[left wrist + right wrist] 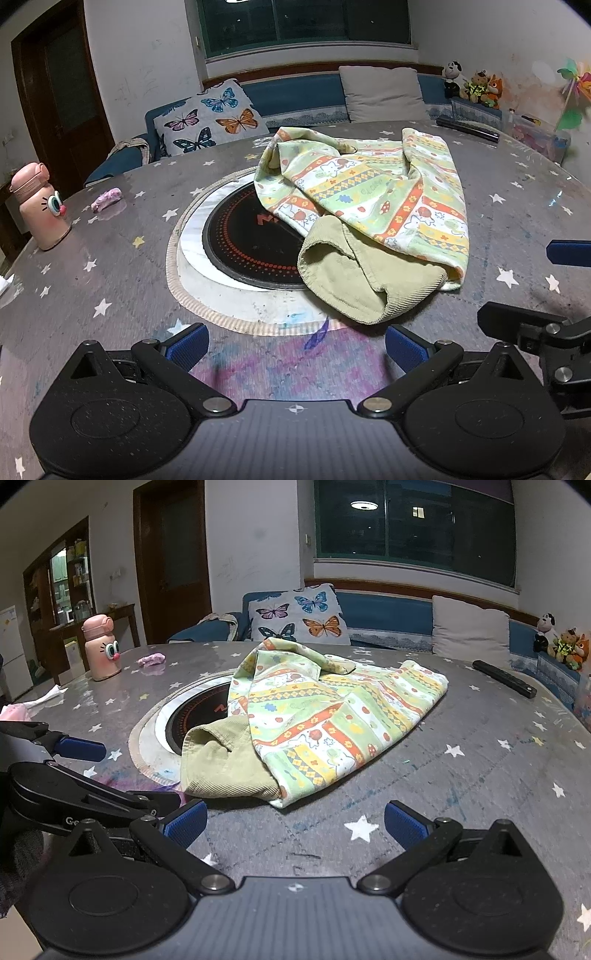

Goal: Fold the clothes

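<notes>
Crumpled patterned garment (373, 206) on star-print table (110, 280); left gripper (295, 347) and right gripper (293, 823) both spread wide, empty, near side.

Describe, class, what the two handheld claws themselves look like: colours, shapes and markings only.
The left claw and right claw look alike: matte black bodies with two round discs, angled black link arms joined by silver pivot pins, and fingers tipped with ribbed blue pads. A ridged grey centre panel carries a small white crosshair mark. White lettering on the left claw's side is mostly hidden. No cables or sleeves show clearly.
</notes>
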Available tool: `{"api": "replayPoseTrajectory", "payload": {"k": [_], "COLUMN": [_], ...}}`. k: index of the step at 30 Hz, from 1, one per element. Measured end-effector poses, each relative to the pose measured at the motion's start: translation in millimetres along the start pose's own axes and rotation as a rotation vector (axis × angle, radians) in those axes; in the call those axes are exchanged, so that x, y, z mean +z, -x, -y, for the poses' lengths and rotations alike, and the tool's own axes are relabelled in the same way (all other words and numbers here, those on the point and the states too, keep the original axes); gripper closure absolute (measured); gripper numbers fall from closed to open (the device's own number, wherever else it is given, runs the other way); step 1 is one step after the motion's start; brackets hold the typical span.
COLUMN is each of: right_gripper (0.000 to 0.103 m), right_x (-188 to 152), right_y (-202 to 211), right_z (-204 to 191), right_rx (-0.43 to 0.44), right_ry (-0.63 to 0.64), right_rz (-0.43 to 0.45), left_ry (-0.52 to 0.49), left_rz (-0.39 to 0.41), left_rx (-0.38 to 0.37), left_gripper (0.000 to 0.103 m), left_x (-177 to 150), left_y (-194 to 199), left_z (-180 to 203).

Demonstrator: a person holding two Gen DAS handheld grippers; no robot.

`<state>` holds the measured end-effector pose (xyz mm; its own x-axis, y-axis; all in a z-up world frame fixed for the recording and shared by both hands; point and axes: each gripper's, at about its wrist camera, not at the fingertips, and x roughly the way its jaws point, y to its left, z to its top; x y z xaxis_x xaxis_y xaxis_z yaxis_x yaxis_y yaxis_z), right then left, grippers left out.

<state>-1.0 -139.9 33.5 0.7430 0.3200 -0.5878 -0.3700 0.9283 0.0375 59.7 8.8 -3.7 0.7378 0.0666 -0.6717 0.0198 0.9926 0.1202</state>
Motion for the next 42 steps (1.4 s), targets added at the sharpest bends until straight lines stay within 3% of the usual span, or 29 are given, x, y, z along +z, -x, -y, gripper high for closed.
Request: {"api": "replayPoseTrajectory", "payload": {"k": [13,24,30,38,42], "right_gripper": [0.000,0.001,0.010,0.036,0.050], "right_x": [9.8,39.3,57.3,69.3,67.9], "right_y": [-17.2,-45.0,-68.0,-104.6,-116.3], "right_z": [3.5,0.8,-2.8,-10.2,-18.3], "right_rx": [-0.001,0.018,0.067,0.137,0.129], "right_ry": [0.018,0.077,0.097,0.140,0.175], "right_rz": [-0.016,0.012,0.004,-0.046,-0.068], "left_ry": [0.002,0.008,0.006,0.026,0.044], "left_rz": [0.000,0.006,0.003,0.000,0.004], "left_rx": [0.020,0.037,0.040,0.088,0.100], "left_gripper": [0.000,0.000,0.004,0.011,0.016], "left_x": [12.9,29.4,35.5,45.3,54.1], "left_y": [-12.2,-26.9,-36.8,-49.2,-54.7], "left_z": [-7.3,-22.0,-29.7,-49.5,-57.6]}}
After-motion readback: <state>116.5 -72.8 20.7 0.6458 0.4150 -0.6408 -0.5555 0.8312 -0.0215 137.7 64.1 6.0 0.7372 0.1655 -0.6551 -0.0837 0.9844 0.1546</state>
